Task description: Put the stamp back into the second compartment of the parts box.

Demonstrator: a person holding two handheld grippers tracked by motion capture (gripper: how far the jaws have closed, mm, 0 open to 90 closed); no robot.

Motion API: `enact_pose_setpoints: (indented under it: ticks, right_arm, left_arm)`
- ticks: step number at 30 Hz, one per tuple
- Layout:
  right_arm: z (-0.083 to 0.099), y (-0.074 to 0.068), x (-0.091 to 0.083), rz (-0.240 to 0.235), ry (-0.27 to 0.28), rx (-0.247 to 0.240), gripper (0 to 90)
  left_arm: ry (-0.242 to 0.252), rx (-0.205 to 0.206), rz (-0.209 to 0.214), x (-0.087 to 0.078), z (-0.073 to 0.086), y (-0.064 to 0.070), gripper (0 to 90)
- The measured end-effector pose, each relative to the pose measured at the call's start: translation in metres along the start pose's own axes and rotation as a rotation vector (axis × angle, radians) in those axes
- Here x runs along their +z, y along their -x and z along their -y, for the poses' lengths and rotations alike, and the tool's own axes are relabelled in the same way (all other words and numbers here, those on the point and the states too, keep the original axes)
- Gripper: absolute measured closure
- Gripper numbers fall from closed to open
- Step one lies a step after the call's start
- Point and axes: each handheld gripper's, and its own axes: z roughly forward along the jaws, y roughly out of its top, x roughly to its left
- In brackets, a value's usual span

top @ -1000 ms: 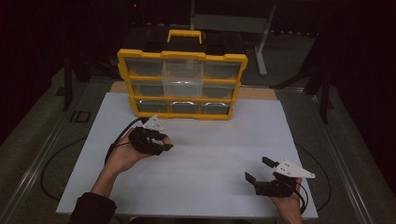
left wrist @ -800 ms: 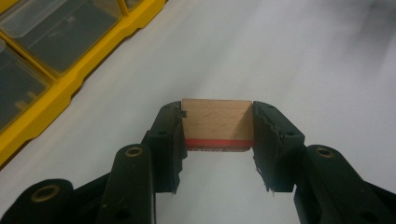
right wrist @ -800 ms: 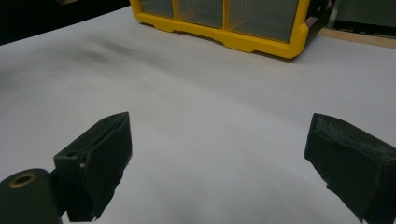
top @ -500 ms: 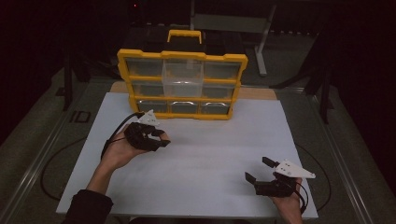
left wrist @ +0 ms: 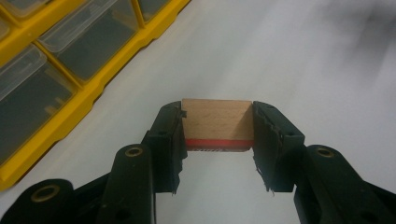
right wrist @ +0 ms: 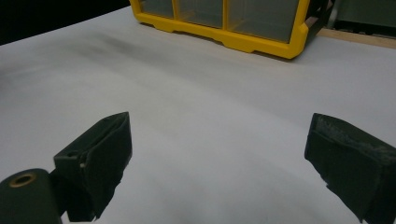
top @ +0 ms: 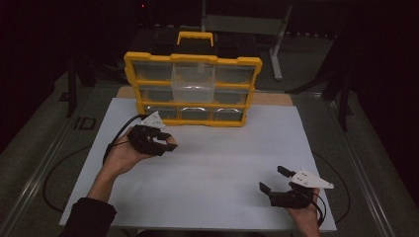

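In the left gripper view a small wooden block (left wrist: 217,124) with a red stripe along its lower edge sits clamped between the two black jaws of my left gripper (left wrist: 217,140). From above, that gripper (top: 165,143) is held over the white table sheet, just in front of the yellow drawer cabinet's (top: 192,89) lower left corner. The cabinet's clear drawers (left wrist: 70,51) pass close on the left of that view. My right gripper (top: 272,180) rests near the table's front right with its jaws wide apart and nothing between them (right wrist: 219,158).
The cabinet's middle top drawer (top: 192,81) is pulled out toward me. The white sheet (top: 222,148) covers the table between the two hands. A wooden strip (top: 269,98) lies behind the cabinet's right side, and a dark metal stand (top: 276,29) rises farther back.
My left gripper has moved up and away from me, closer to the cabinet, with the block held in it. The right gripper has stayed where it was.
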Motion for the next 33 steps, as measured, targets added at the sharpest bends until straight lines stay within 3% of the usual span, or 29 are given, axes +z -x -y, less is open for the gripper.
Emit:
enact_pose_setpoints:
  ticks: [33]
  right_arm:
    - [0.000,0.000,0.001,-0.001,-0.003,0.004,7.2]
  left_arm:
    - [0.027,-0.013,-0.024,-0.026,-0.014,-0.018,56.2]
